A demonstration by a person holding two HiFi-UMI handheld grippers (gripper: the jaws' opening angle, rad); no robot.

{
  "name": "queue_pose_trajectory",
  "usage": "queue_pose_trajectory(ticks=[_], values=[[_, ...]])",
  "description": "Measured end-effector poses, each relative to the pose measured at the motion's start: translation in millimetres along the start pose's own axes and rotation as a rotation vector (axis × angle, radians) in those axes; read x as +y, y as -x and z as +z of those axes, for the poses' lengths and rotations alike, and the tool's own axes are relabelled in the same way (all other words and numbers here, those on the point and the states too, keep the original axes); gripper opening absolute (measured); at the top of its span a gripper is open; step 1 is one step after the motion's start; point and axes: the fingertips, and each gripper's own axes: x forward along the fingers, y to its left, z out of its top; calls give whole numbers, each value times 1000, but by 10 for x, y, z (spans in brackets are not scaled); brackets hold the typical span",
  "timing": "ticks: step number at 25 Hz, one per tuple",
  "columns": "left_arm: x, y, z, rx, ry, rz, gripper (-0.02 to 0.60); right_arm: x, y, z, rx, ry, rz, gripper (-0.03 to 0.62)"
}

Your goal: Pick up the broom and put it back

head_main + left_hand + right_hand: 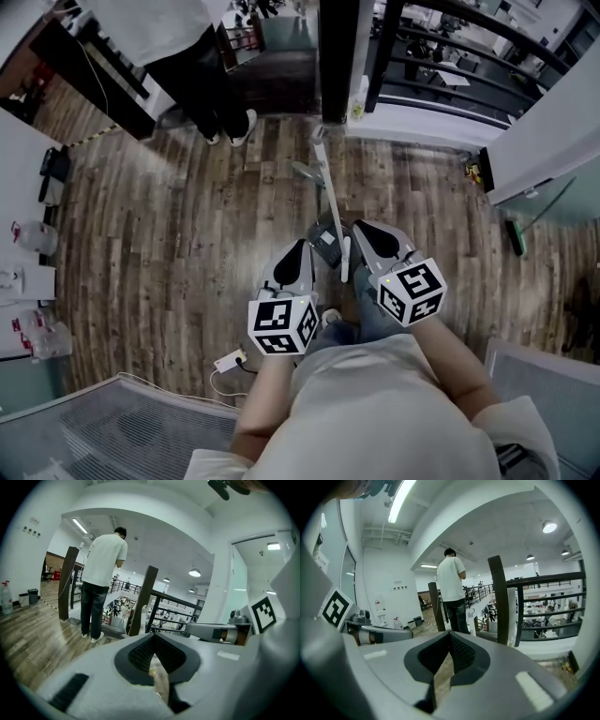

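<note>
The broom's long white handle [334, 206] runs from the foot of a dark pillar [335, 56] toward me, crossing a dark grey dustpan-like piece [328, 244] on the wooden floor. It passes between my two grippers and neither holds it. My left gripper [302, 247] is just left of the handle's near end and my right gripper [362, 231] just right of it. Both are shut and empty. In the left gripper view the left gripper [153, 639] faces the pillar with a white handle [142, 617] in front of it. The right gripper [450, 638] faces the same way.
A person in a white shirt [187, 56] stands beside the pillar, back turned [104, 569]. A black railing [450, 56] runs behind the pillar. A green brush [514, 234] lies at the right wall. A white plug with cable [230, 359] lies near my feet. Bottles [37, 239] stand at the left.
</note>
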Motion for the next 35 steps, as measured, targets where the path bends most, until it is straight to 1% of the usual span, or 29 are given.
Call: queue_pose_trajectory(ticks=[6,8,17,24,35], values=[[114,-212,-29,3,31,39,5,-261,-278,-30,20,1,15,11],[129,-269,-31,2,36,51,5,-333,-373,-21,27,9,28,42],[266,-545,-30,6,85,113,5,-625,-818,41,67,64,72,110],[410,-717,-23,7,100,156,6,-759,-1125,-7,110,87,103,143],[561,-945,-51,0,126,216,5,-937,-1610,-53,153,95,163,196]])
